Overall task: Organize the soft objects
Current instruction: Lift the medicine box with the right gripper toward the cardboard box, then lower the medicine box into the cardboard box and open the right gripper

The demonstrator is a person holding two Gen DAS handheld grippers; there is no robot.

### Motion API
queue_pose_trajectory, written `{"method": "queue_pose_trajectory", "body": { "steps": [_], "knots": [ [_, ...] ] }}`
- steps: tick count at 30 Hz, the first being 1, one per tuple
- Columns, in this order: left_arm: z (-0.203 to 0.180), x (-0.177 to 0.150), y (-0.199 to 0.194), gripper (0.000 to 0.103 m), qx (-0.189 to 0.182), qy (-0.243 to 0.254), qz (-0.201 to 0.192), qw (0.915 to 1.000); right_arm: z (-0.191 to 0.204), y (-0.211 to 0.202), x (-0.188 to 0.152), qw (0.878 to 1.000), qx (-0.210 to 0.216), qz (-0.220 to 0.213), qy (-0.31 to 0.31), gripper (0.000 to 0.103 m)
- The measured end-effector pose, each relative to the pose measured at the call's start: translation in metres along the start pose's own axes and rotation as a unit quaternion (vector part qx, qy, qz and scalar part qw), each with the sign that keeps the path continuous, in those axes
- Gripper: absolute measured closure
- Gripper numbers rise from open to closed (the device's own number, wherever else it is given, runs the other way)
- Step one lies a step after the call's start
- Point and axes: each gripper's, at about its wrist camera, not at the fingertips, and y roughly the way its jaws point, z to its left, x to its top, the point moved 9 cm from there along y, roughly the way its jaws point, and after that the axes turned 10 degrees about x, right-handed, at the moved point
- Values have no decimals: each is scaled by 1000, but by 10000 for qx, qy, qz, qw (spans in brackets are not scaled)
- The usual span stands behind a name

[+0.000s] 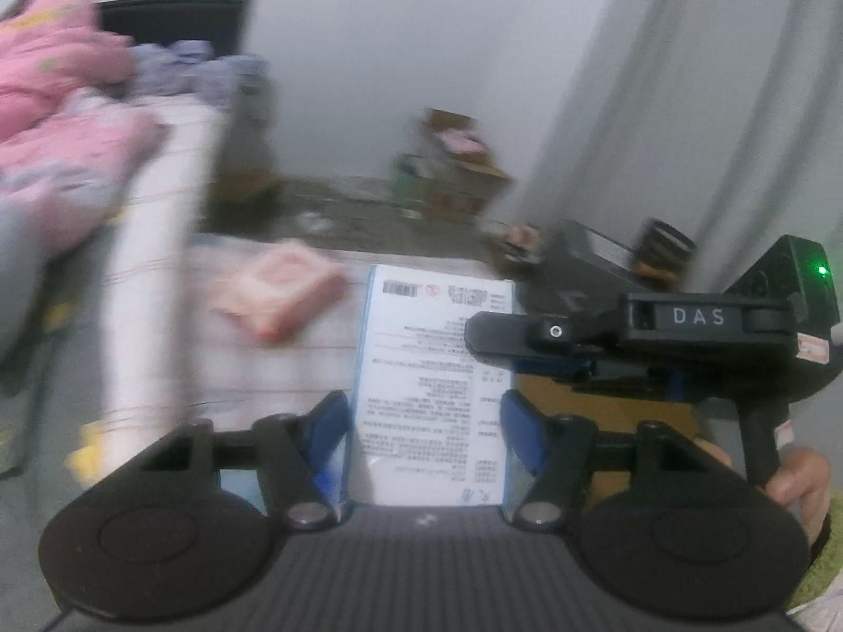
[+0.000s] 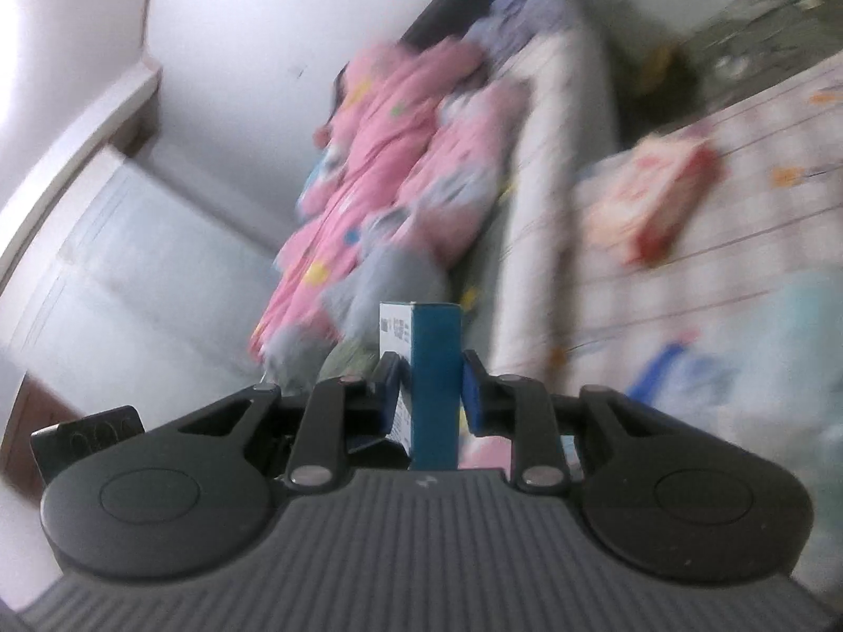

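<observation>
Both tongs grip one box: left tongs across its printed face, right tongs on its narrow blue edge; pulling apart could tear or drop it

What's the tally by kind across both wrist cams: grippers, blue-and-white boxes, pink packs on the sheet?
Grippers: 2 (left gripper, right gripper)
Blue-and-white box: 1, gripped by the fingers of both grippers
Pink pack lying on the sheet: 1, blurred
Total: 4
</observation>
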Motion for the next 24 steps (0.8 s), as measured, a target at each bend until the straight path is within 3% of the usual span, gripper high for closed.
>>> {"method": "queue_pose_trajectory", "body": {
  "steps": [7,11,16,24],
  "knots": [
    [-117,4,71,39,-750,547,306,9952,-73,-127,28,9952,-630,-720,225,80],
    [-164,-1,111,38,-938,748,527,9914,-121,-175,40,9908,-919,-899,431,80],
    [-180,3,151,35,-823,850,633,9910,-183,-207,51,9877,-1106,-836,728,84],
    [-142,19,161,32,-490,560,584,9955,-277,-192,67,9797,-1697,-269,1035,84]
  ]
}}
